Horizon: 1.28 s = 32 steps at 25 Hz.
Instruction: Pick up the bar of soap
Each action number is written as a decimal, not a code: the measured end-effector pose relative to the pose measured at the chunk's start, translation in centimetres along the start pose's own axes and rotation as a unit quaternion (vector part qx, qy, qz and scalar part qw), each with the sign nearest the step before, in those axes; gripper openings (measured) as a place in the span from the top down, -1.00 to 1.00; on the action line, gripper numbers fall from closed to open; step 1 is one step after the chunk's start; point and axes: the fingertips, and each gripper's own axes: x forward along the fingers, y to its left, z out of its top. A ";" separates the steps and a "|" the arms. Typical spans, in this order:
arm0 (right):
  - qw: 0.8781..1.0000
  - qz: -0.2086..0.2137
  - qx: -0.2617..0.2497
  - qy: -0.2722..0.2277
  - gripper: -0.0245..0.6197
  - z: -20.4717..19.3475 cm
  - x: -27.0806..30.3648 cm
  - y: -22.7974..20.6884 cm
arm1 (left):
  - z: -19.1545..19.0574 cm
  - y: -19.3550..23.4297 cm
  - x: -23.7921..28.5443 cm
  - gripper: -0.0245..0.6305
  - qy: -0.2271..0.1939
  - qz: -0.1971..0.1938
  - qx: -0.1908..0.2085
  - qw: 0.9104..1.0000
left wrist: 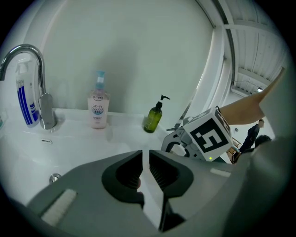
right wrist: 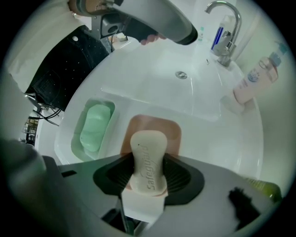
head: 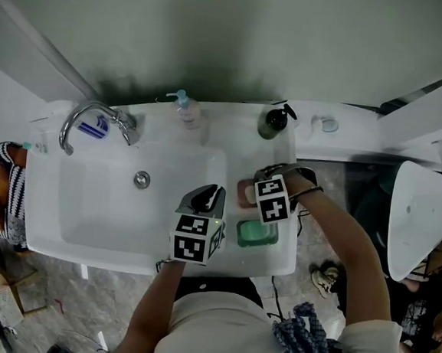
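- Right gripper view: the cream, rounded bar of soap with embossed lettering (right wrist: 148,159) is clamped lengthwise between the 2 dark ribbed jaws of the right gripper (right wrist: 148,175). The jaws are held fairly wide only because the bar fills the gap between them.
- The bar is held directly over the empty pink rectangular soap dish (right wrist: 155,126). Whether it has fully cleared the dish cannot be told. The gripper is aimed downward, a top grip judged suited to a bar lying in a shallow tray.
- Just beside the pink dish, a mint-green bar of soap (right wrist: 96,126) is left untouched in its translucent green dish (right wrist: 76,139).
- Both dishes are set on the flat ledge of the white ceramic sink (right wrist: 185,92), next to the basin.
- The left gripper (left wrist: 145,162) is held over the basin with its jaws all but closed on nothing, apparently kept clear of the pick.
- Along the sink's rear edge, against the wall, are lined up a chrome curved faucet (left wrist: 27,69), a pale pink pump bottle (left wrist: 98,109) and a dark green pump bottle (left wrist: 154,118).
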 end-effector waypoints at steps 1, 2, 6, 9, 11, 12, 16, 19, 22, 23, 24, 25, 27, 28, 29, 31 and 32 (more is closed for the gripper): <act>1.000 0.000 0.000 0.000 0.30 0.0 0.0 0.0 | -0.1 0.0 0.0 0.77 0.002 0.000 0.001 1.000; 1.000 0.001 0.001 0.000 0.30 0.0 0.0 0.0 | -0.2 0.0 0.0 0.77 0.003 0.000 0.001 1.000; 1.000 0.004 0.001 0.002 0.30 0.0 0.0 -0.1 | -0.2 0.2 -0.2 0.77 0.002 0.002 -0.007 1.000; 1.000 -0.002 0.009 -0.003 0.30 0.0 -0.1 -0.2 | -0.2 0.5 -0.5 0.78 -0.001 0.002 -0.021 1.000; 1.000 -0.007 0.022 -0.011 0.30 0.1 -0.2 -0.1 | -0.2 0.7 -0.7 0.78 -0.004 0.007 -0.020 1.000; 0.999 -0.009 0.027 -0.014 0.30 0.2 -0.2 0.0 | -0.1 0.8 -0.8 0.78 -0.004 0.010 -0.017 1.000; 0.998 -0.013 0.055 -0.030 0.30 0.5 -0.5 -0.2 | -0.3 1.2 -1.1 0.78 0.000 0.016 -0.011 1.000; 0.996 -0.022 0.075 -0.044 0.30 0.9 -1.0 -0.5 | -0.5 1.3 -1.2 0.78 -0.001 0.016 -0.013 1.000; 0.995 -0.036 0.081 -0.055 0.30 1.4 -1.9 -0.9 | -0.6 1.4 -1.4 0.78 -0.002 0.017 -0.015 1.000; 0.994 -0.038 0.082 -0.056 0.30 1.5 -2.1 -1.0 | -0.6 1.4 -1.4 0.78 -0.003 0.017 -0.013 1.000; 0.994 -0.040 0.082 -0.056 0.30 1.5 -2.4 -1.0 | -0.6 1.4 -1.4 0.78 -0.004 0.017 -0.012 1.000; 0.994 -0.042 0.082 -0.056 0.30 1.6 -2.6 -1.0 | -0.6 1.4 -1.5 0.78 -0.006 0.017 -0.011 1.000; 0.994 -0.044 0.083 -0.056 0.31 1.8 -3.2 -1.0 | -0.7 1.5 -1.8 0.78 -0.008 0.018 -0.012 1.000; 0.994 -0.046 0.085 -0.056 0.30 1.8 -3.5 -1.0 | -0.7 1.5 -1.9 0.78 -0.009 0.018 -0.013 1.000; 0.993 -0.047 0.088 -0.056 0.31 1.8 -3.8 -1.1 | -0.8 1.5 -2.0 0.78 -0.009 0.018 -0.013 1.000; 0.993 -0.052 0.095 -0.055 0.31 1.7 -4.4 -1.3 | -0.9 1.6 -2.3 0.78 -0.011 0.018 -0.013 1.000; 0.992 -0.055 0.096 -0.056 0.31 1.8 -4.7 -1.5 | -0.9 1.6 -2.4 0.78 -0.013 0.018 -0.014 1.000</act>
